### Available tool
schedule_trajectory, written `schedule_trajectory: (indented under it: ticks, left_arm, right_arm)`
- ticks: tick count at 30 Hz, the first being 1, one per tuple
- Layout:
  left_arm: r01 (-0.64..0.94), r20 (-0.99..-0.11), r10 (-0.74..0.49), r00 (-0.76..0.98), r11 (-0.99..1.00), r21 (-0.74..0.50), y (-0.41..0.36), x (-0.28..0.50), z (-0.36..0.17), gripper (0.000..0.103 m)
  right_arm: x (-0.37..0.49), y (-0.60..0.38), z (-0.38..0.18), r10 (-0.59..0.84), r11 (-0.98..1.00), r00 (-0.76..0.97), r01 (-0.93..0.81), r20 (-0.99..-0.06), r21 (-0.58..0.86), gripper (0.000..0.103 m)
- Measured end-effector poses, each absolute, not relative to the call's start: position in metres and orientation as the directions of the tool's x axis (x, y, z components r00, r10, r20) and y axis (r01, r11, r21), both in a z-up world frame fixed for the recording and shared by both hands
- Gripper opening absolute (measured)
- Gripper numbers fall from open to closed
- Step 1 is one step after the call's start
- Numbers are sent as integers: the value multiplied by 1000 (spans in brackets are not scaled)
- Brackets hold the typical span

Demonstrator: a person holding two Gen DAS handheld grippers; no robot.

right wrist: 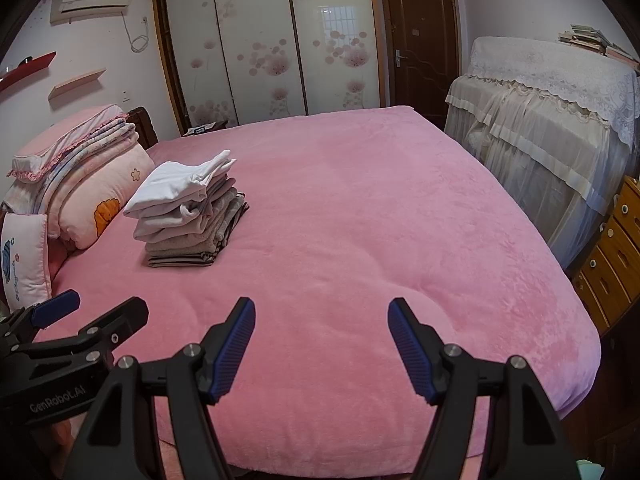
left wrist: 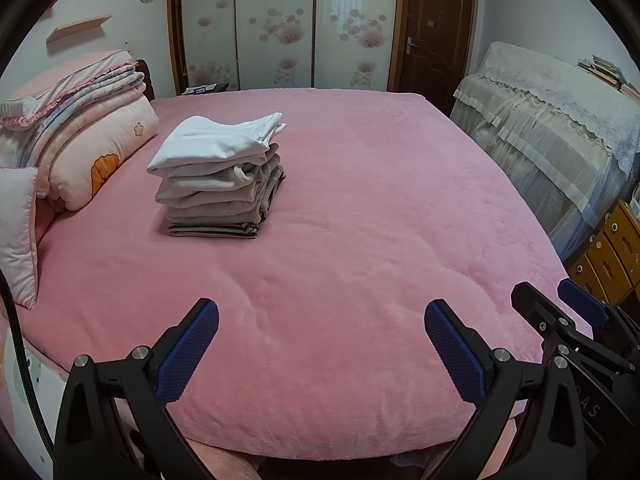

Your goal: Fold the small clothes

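Folded stack [left wrist: 222,178]: a neat pile of small clothes, white pieces on top, grey and striped ones beneath, sitting on the far left part of the bed, just beside the bedding at the headboard.
Progress: judging by what lies here, the folding looks finished or nearly so; every garment in sight is already in the pile, and no loose piece shows on the cover.
What is left: nothing visible to fold; any further garment would have to come from outside the views.
Left gripper [left wrist: 322,328]: jaws apart with nothing between them, hovering over the near edge of the bed, well apart from the stack.
Right gripper [right wrist: 322,326]: jaws likewise apart and holding nothing, just right of the left one at the near edge.
Surface: a pink plush bed cover [left wrist: 360,200], smooth with shallow dimples, bare apart from the stack.
Bedding: folded quilts and pillows [left wrist: 80,132] heaped at the far left.
Room: sliding wardrobe doors [right wrist: 272,40] with a floral print on the far wall, a dark wooden door [right wrist: 420,40] to their right, lace-draped furniture [right wrist: 540,120] at right, wooden drawers [right wrist: 616,256] nearer on the right.
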State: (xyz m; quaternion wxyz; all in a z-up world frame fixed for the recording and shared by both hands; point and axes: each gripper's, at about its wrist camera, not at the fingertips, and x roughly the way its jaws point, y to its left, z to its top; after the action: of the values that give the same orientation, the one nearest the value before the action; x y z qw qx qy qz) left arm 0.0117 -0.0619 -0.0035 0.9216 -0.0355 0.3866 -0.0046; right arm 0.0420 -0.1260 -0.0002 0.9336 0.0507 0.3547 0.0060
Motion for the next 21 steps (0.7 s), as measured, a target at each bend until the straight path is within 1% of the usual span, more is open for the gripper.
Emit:
schedule_trajectory:
  ticks: [21]
  left_arm:
    - [-3, -718, -63, 693, 996, -90, -69, 16, -4, 102]
  right_arm:
    - [42, -129, 4, 44, 995, 750, 27, -660, 96, 69]
